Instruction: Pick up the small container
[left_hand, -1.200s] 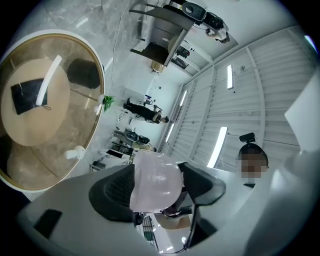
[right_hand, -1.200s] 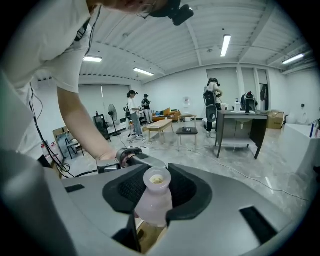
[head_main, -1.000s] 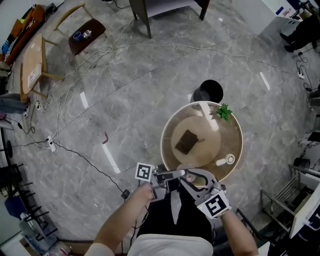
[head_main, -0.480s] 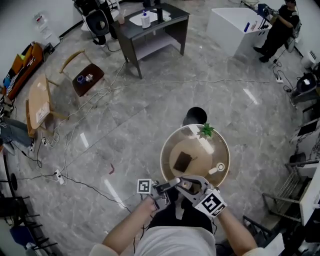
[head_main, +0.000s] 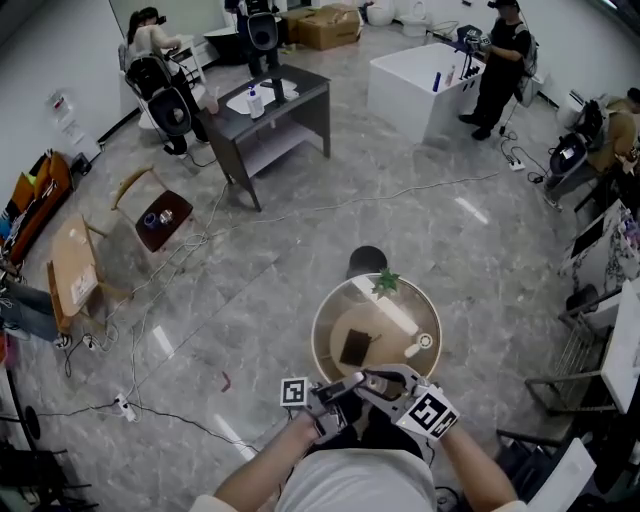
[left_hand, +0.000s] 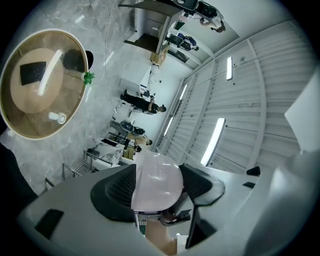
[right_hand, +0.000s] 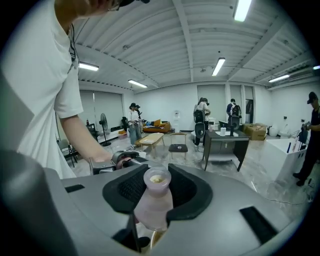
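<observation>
Close to the body, the right gripper (right_hand: 159, 186) is clamped on the small container (right_hand: 153, 202), a pale bottle lying along the jaws, its open mouth pointing away toward the left gripper (left_hand: 159, 175) just to its left. That one's jaws grip a pale rounded piece (left_hand: 156, 182), perhaps a cap. Farther off stands the round table (head_main: 316, 338); the container looks already lifted clear of it

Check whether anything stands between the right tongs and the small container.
Nothing visible does. The small container sits between the pads of the right tongs, pressed on both sides, and the left tongs grip it as well.
</observation>
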